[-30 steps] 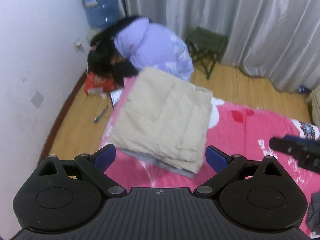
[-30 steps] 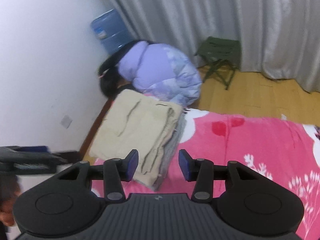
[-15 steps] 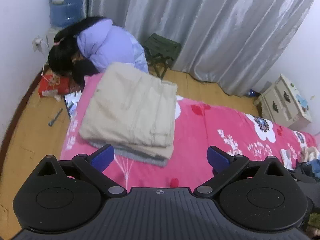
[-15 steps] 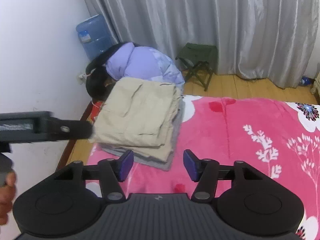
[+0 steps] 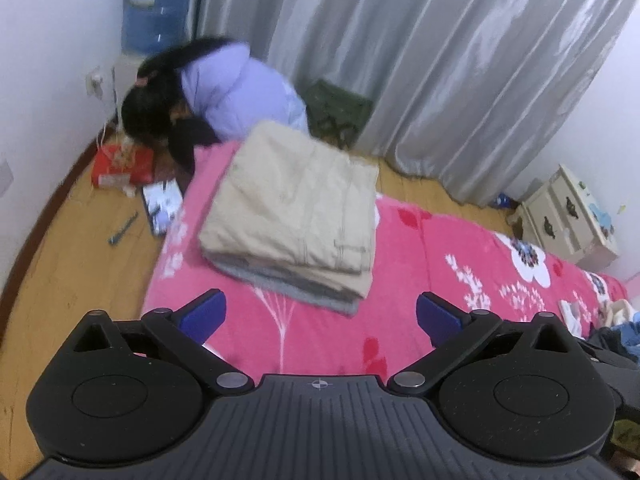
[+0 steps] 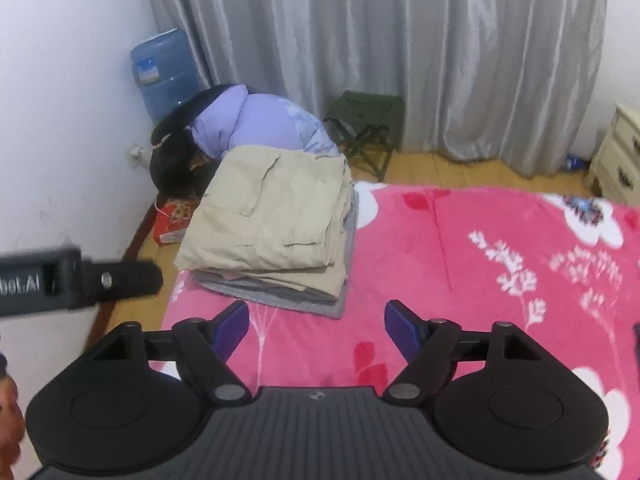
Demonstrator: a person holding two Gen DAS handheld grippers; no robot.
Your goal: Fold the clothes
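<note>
1. The folded beige trousers [image 6: 276,220] top a stack at the bed's far left corner; the grey garments [image 6: 280,294] beneath show only their edges.
2. The pink blanket [image 6: 460,264] covers the bed.
3. Left gripper [image 5: 320,316] and right gripper [image 6: 318,328] hover above the blanket, fingers apart and empty.
4. Beyond the stack, a person in a lilac jacket [image 6: 256,124] bends down, partly hidden.
5. A dark pile [image 5: 612,336] at the right is cut off.

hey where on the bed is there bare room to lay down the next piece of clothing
The pink blanket lies bare right of the folded stack, toward the white dresser, and in the strip between the stack and both open hand-held grippers. The corner under the stack is taken, and loose clothes crowd the far right edge in the left view.
</note>
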